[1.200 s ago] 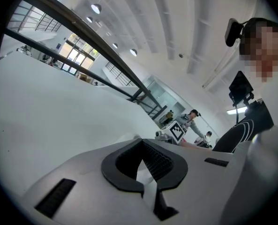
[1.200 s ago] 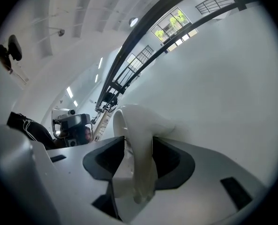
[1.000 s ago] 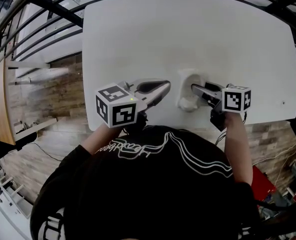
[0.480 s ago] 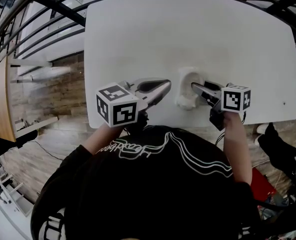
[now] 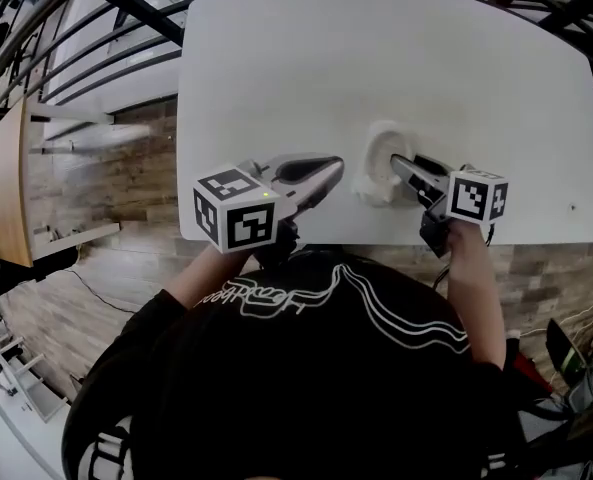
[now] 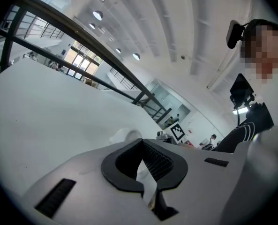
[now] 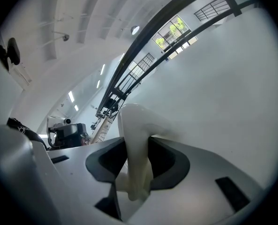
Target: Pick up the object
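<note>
As the right gripper [image 5: 401,165] is closing: its jaws are coming together on the thin wall of a white, glossy, rounded hollow object [image 5: 376,183]. In the right gripper view that wall [image 7: 134,121] is standing between the dark ribbed pads [image 7: 164,161] and touching both.
Object's place: it is sitting at the near part of a broad white table with rounded corners [image 5: 376,48], a little right of centre. It is lying between the two grippers and apart from the left one. Whether it is resting on the top or just clear of it is not showing.
Left gripper [image 5: 331,166]: it is pointing across the table's near edge toward the object. Its jaws [image 6: 141,142] are meeting at the tips and gripping nothing, and the object [image 6: 124,136] is peeking out just beyond them.
Marker cubes: a black-and-white cube with square markers is riding on the back of each gripper, left [image 5: 236,213] and right [image 5: 476,196], both near the table's front edge.
Person: someone in a black top with white line print [image 5: 306,368] is leaning over the near edge, a bare forearm running to each gripper.
Floor: brown wood planking [image 5: 126,178] is showing to the left of the table.
</note>
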Motion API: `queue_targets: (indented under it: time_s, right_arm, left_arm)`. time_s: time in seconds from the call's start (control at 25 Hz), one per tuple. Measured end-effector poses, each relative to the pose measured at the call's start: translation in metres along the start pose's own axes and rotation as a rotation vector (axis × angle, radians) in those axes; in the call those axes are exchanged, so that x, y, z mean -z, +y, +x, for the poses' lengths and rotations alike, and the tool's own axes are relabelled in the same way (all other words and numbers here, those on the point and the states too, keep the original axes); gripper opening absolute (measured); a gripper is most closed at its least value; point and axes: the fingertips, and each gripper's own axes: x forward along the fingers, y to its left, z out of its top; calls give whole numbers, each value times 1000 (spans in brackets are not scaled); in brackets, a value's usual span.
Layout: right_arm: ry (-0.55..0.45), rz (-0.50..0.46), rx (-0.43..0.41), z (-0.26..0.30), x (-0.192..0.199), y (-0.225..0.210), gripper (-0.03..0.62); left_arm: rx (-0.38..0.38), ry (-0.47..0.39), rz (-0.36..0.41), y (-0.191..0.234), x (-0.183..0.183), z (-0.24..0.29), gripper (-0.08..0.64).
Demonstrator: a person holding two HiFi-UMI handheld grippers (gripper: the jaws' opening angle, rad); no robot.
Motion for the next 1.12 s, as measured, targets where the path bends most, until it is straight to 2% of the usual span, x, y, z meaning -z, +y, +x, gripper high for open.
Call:
queue_targets:
  time_s: [0.28, 0.52, 0.68, 0.84, 1.12]
  right_arm:
    - [-51, -15, -37, -4, -8, 6, 133]
    - [-111, -87, -91, -53, 7, 49, 133]
    - [-148, -141, -123, -67, 4, 73, 133]
    - [-203, -214, -140, -116, 27, 111, 133]
    - [-290, -308, -154, -208, 92, 171, 133]
  left_arm:
    - [-24, -18, 5, -3, 7, 1, 6]
    - [-26, -41, 26, -52, 26, -7, 6]
    - [-26, -68, 44, -63, 27, -14, 6]
    - [-8, -103, 73, -112, 43, -26, 6]
    - [17, -164, 163, -210, 89, -48, 6]
